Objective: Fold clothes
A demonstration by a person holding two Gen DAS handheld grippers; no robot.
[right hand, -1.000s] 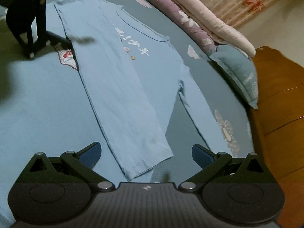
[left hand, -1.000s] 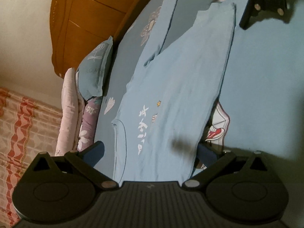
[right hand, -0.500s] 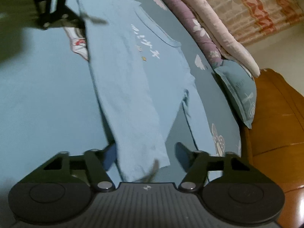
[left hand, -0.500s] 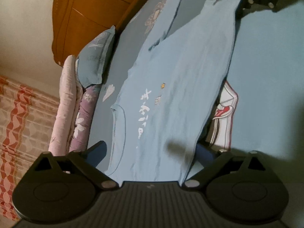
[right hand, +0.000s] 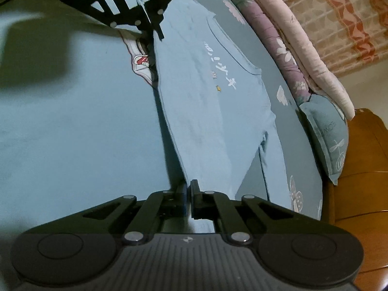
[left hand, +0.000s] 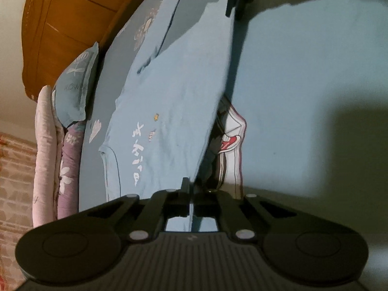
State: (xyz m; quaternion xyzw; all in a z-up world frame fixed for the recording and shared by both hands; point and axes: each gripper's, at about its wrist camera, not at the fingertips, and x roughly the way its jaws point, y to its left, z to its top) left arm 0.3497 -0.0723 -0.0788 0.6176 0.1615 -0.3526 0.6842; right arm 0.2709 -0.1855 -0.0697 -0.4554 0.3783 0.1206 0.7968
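Observation:
A light blue T-shirt with white print lies lengthwise on the bed, its near side folded over. In the left wrist view my left gripper has its jaws closing tight on the folded edge at the collar end. My right gripper shows at the top, at the far hem. In the right wrist view the T-shirt runs away from my right gripper, whose jaws are closing on the hem corner. My left gripper pinches the far shoulder edge. The cloth between the two grippers is lifted slightly.
The light blue bedsheet spreads to one side, with a cartoon print by the shirt. A blue pillow, rolled pink and purple quilts and a wooden headboard line the other side.
Both grippers went from wide open to shut on the shirt's folded edge, one at each end. Both tilted closer to the cloth, and the edge has risen a little.

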